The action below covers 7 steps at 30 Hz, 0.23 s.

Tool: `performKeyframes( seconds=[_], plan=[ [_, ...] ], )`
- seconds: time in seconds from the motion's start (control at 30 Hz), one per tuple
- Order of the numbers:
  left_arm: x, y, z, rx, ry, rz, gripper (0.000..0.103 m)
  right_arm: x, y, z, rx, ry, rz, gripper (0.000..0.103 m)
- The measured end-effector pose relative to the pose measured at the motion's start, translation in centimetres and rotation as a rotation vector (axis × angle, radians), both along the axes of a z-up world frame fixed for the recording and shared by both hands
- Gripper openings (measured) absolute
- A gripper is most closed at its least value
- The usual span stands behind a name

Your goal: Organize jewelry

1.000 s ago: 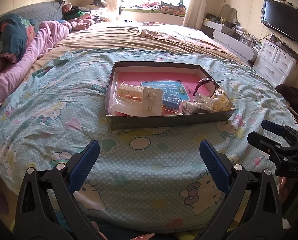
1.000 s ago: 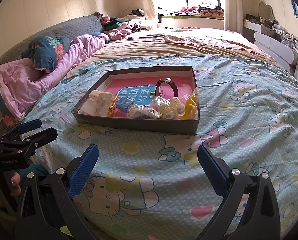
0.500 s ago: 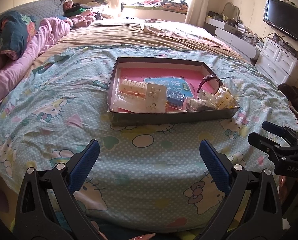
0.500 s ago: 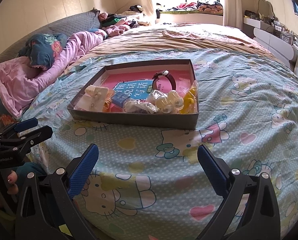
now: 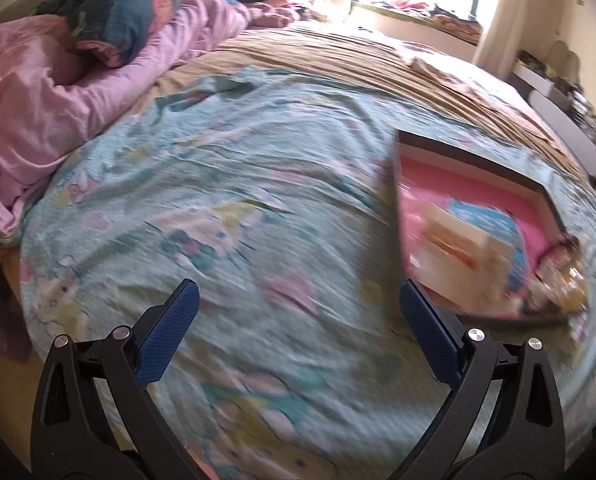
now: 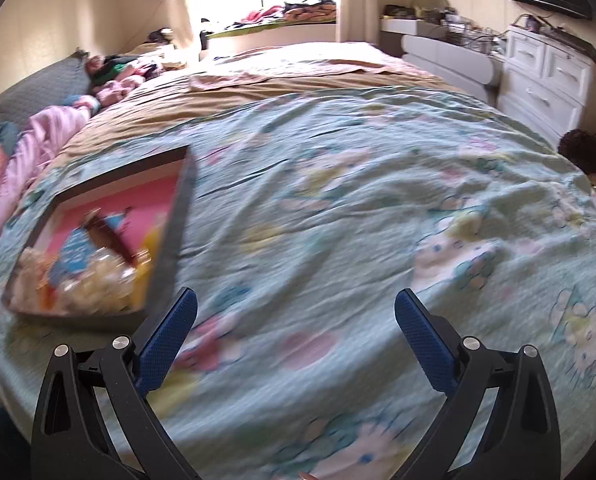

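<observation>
On the bedspread (image 5: pixel 258 184) between my two grippers sits the jewelry tray (image 5: pixel 474 168), right of my left gripper (image 5: pixel 298 332) and left of my right gripper (image 6: pixel 296 330). Both spread wide, empty. Neither looks clearly nearer; contents are blurred.

Wrinkled matt cloth bedspread (image 5: pixel 258 184); tray (image 6: pixel 178 216) looks like matt cardboard.

A cartoon-print bedspread (image 6: pixel 338 208) covers the bed, with a pink quilt (image 5: pixel 38 112) and white dresser (image 6: pixel 546 80) nearby.
</observation>
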<state>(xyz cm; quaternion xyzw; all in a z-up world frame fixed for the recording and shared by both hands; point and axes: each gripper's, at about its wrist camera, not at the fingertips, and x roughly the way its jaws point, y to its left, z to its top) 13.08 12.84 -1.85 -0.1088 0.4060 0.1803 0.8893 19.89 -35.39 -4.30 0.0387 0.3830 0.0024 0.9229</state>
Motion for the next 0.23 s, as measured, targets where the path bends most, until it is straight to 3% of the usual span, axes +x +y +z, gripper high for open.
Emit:
performKeyframes(
  seconds=[0.23],
  plan=[
    [7.6,8.9,-3.3,0.099,0.107,0.145,0.094,7.5,-7.4,-1.3,-0.095,-0.004,-0.207,0.098]
  ],
)
